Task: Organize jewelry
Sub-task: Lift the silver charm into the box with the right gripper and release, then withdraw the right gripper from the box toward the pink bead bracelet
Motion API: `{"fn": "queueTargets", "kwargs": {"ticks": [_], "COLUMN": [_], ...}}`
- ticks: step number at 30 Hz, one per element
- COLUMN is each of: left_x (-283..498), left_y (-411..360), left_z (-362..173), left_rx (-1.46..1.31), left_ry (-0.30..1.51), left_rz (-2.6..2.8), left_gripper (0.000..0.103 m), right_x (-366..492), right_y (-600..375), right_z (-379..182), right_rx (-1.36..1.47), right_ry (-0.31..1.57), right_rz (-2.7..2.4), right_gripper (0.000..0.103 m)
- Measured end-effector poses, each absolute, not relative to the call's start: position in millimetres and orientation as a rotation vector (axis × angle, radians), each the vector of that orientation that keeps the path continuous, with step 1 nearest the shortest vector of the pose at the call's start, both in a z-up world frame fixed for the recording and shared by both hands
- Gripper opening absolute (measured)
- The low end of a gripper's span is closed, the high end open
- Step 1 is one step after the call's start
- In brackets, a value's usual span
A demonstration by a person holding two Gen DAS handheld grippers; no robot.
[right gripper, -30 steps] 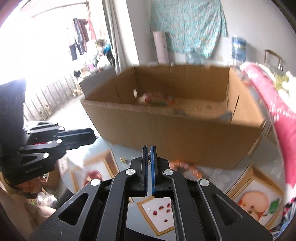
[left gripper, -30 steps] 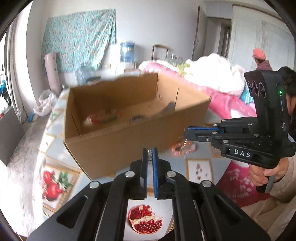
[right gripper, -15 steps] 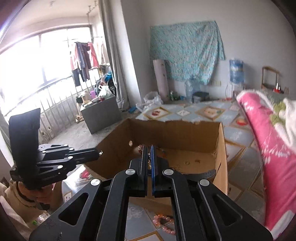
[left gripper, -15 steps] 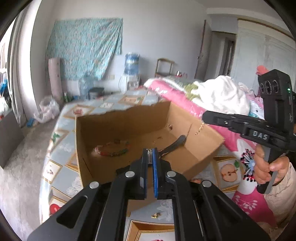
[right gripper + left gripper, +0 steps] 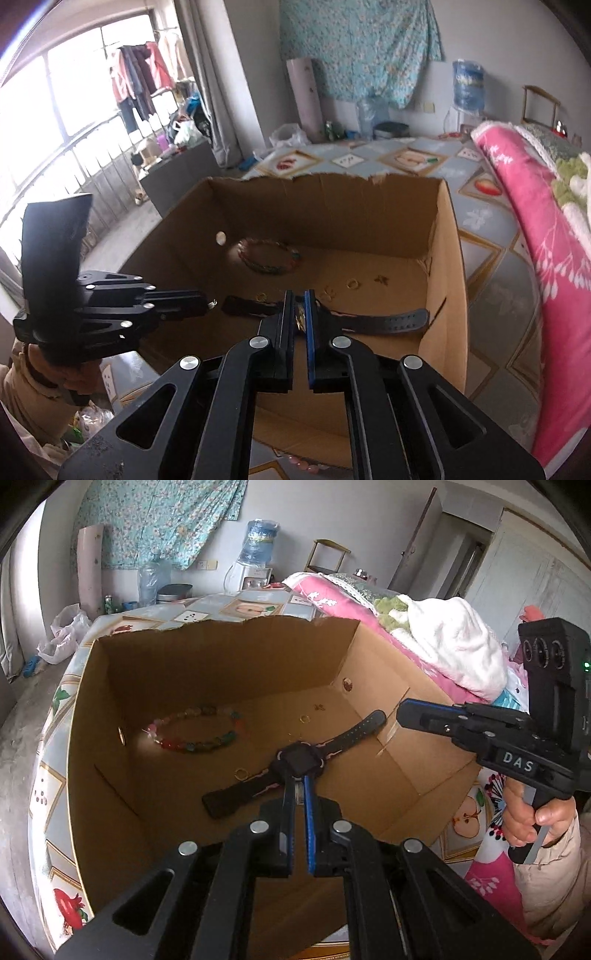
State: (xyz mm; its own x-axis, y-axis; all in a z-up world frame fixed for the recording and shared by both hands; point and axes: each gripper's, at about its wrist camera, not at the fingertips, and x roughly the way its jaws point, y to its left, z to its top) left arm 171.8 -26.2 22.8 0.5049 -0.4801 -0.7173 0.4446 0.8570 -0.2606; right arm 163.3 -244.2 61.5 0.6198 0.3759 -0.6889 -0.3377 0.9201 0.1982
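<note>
Both tongs hang over the open box (image 5: 221, 672) on the table (image 5: 55, 716). Our left tongs (image 5: 300, 777) are clenched, and a tiny silver bit (image 5: 212, 303) pokes from their tip above the box's left wall. Our right tongs (image 5: 300, 295) are opening, a gold piece (image 5: 301, 318) still between the pads. Inside the box lie a black watch (image 5: 299, 760), a bead bracelet (image 5: 195, 734) (far-left corner) and small rings (image 5: 241, 774).
</note>
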Motion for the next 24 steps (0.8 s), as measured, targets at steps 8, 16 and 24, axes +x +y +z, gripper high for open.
{"fn": "queueTargets", "kwargs": {"ticks": [8,16,24], "left_x": [173.6,152.0,95.4], "left_y": [-18.5,-10.3,14.6], "left_z": [26.0,46.7,70.1], "left_rx": [-0.075,-0.069,-0.053], "left_ry": [0.871,0.784,0.711], "left_rz": [-0.548,-0.538,-0.545], "left_gripper": [0.007,0.014,0.05], "right_x": [158.4,133.6,78.9], "right_y": [-259.9,-274.8,-289.2], "right_z": [67.1,85.6,91.4], "right_rx": [0.106,0.141,0.176], "right_ry": [0.778,0.664,0.567], "right_rz": [0.391,0.365,0.339], "right_gripper": [0.011,0.035,0.045]}}
